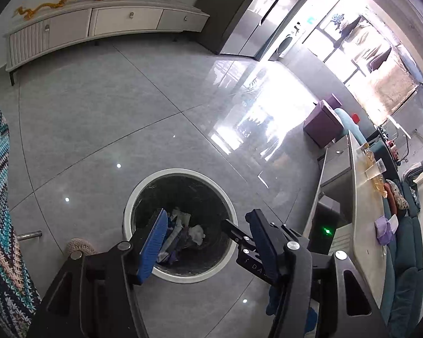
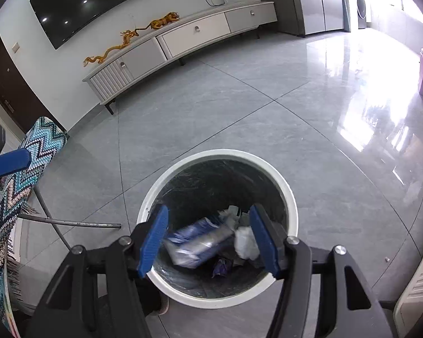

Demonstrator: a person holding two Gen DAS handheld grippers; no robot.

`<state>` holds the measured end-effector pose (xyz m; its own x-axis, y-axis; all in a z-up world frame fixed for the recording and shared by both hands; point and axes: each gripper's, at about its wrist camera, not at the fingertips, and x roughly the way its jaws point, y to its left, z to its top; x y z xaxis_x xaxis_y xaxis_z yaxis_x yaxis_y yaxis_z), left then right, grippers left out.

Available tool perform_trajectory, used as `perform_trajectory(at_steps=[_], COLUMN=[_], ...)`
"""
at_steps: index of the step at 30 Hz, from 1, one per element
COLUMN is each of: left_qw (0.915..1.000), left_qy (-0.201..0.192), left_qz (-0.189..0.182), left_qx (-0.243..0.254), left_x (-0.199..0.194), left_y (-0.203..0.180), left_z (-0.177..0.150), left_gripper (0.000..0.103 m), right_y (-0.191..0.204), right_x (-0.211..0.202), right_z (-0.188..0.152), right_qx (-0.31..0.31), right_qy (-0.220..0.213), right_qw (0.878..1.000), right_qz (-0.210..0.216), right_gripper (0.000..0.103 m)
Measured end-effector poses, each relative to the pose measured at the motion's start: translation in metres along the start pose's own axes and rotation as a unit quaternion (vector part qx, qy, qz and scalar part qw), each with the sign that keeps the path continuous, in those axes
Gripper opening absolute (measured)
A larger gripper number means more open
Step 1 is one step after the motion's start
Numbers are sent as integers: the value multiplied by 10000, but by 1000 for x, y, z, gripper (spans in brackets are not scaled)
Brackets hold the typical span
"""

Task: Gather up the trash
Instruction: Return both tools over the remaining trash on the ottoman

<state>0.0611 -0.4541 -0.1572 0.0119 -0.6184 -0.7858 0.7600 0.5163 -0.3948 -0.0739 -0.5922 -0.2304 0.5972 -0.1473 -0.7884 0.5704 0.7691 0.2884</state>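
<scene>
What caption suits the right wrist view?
Open right gripper above the white-rimmed trash bin, blue-and-white packet blurred inside.

White TV cabinet point(image 2: 194, 38), gold dragon figurine point(image 2: 110, 50) on top; purple stool point(image 1: 322, 121).

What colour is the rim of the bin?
White, around a dark liner. The bin rim shows best in the right wrist view.

The right gripper point(image 2: 208, 242) hangs over a round white-rimmed bin lined with a black bag point(image 2: 291, 197), its blue-padded jaws apart with nothing between the pads. Below, a blurred blue-and-white packet point(image 2: 196, 246) lies among crumpled white paper point(image 2: 246, 242) on the grey tiled floor point(image 2: 239, 107).
</scene>
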Motion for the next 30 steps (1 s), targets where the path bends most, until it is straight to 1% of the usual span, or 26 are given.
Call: perform_trajectory(at_steps=[4,8,12,15,18,21,26,27,29,30], left_qw=[9995,9975,9938,9928,9904,9847,9710,9682,9613,9585], left_qy=[-250,-631,-989,-1031,-1114,-1298,-1621,-1691,-1839,-1895], left_qz=[169,326,498,612,814,1157,1754,1844,2051,2128], left_qx=[113,51,41,86,111,89,-52,-58,-77,-97], left_x=[-24,-60,-103,-132,-162,-195,-251,-265,-287,-297], left_y=[-3,0,8,17,28,46,76,83,91,94], left_z=[-6,-14,-28,-45,-69,-92,-133,-139,-154,-162], left_gripper=[58,58,58,58,58,58,59,60,65,65], right_y=[1,13,37,63,91,122,169,178,198,208], right_x=[-12,-38,-72,-101,-124,-146,-175,-180,-190,-196], right_z=[1,4,9,9,6,-1,-14,-17,-22,-24], right_qx=[11,-99,-311,-529,-745,-979,-1284,-1330,-1427,-1474], right_qy=[-114,-300,-568,-773,-903,-1005,-1075,-1081,-1097,-1104], right_qw=[9999,9994,9979,9956,9929,9894,9836,9826,9804,9792], right_qz=[-40,-115,-49,58,207,385,671,708,804,853], right_gripper=[58,58,58,58,58,58,59,59,59,59])
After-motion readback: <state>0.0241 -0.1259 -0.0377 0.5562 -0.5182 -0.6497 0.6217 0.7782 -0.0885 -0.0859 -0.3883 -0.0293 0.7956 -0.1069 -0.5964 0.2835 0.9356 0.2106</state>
